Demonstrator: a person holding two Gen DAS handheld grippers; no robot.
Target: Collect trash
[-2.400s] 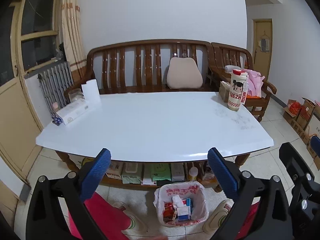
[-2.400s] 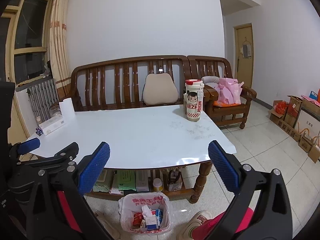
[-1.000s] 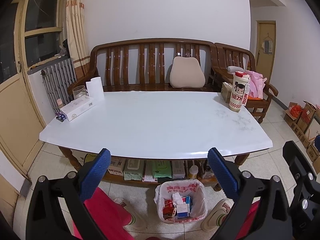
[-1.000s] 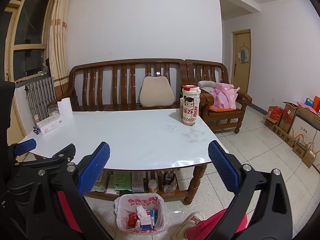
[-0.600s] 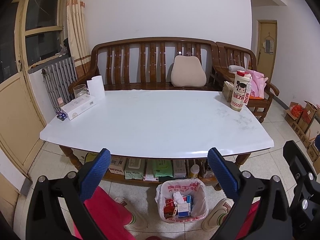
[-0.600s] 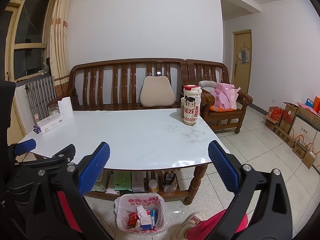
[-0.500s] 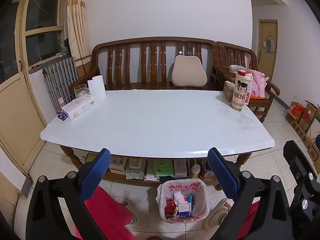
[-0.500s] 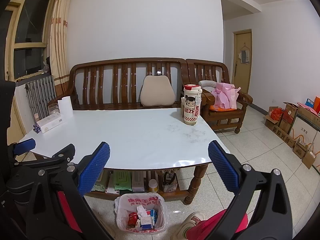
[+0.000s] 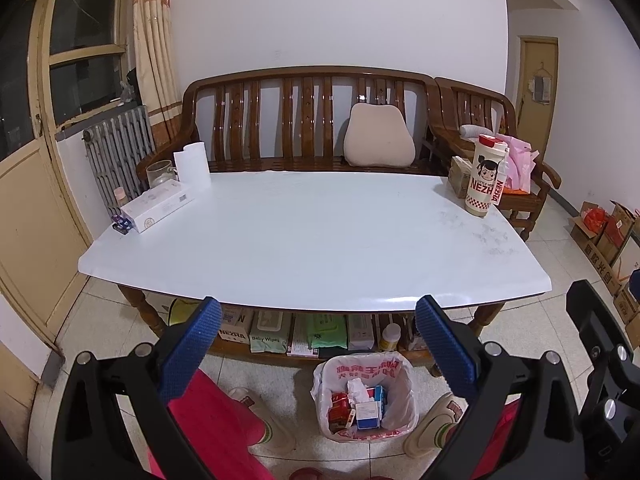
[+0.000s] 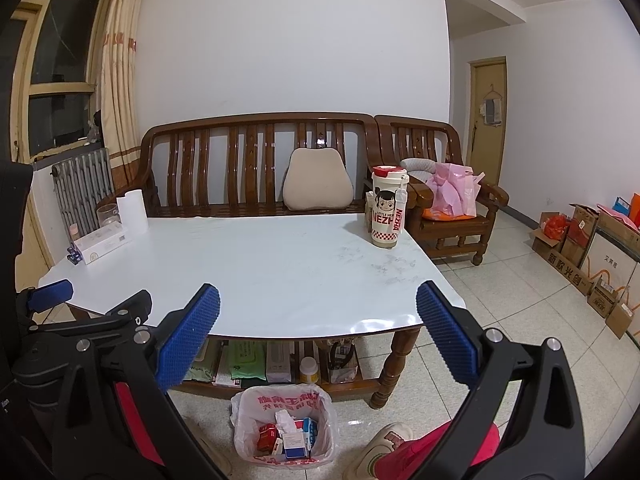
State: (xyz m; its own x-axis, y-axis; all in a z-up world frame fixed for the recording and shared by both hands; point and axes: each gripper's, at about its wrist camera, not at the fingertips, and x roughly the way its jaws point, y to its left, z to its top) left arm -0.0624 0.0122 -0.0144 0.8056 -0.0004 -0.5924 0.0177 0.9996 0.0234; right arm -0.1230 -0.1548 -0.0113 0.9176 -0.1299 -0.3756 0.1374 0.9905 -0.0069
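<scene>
Trash bin: a small bin lined with a white plastic bag [image 9: 362, 398] printed in red stands on the tiled floor [image 9: 100, 332] just in front of the table, between the person's two feet.
Trash: cartons in red, white and blue [image 9: 358, 404] and a crumpled white wad lie inside the bag; the print on them is too small to read.
Bin against left fingers: in the left wrist view the bin sits below and between the two blue pads [image 9: 190, 350], nearer the right-hand pad, touching neither.
Bin against right fingers: in the right wrist view the same bin [image 10: 284, 424] sits low in the gap, closer to the left-hand blue pad [image 10: 188, 336], well below it.
Left gripper [image 9: 318, 350]: fingers spread wide, holding nothing, held above the floor before the table edge.
Right gripper [image 10: 318, 338]: fingers likewise spread wide and empty; the left gripper's black frame shows at its left.
Person: red trouser legs [image 9: 216, 424] and light slippers [image 9: 434, 426] on either side of the bin.
Table [image 9: 304, 240]: white top, bare in the middle.
Table, left end: a white flat box [image 9: 158, 206], a paper roll [image 9: 192, 164] and a glass cup [image 9: 160, 172].
Table, right end: a tall cartoon-printed tumbler [image 9: 486, 176], upright.
Shelf under table: packs of wipes and small boxes [image 9: 304, 330] in a row.
Behind: a wooden bench [image 9: 304, 120] with a beige cushion [image 9: 378, 140].
</scene>
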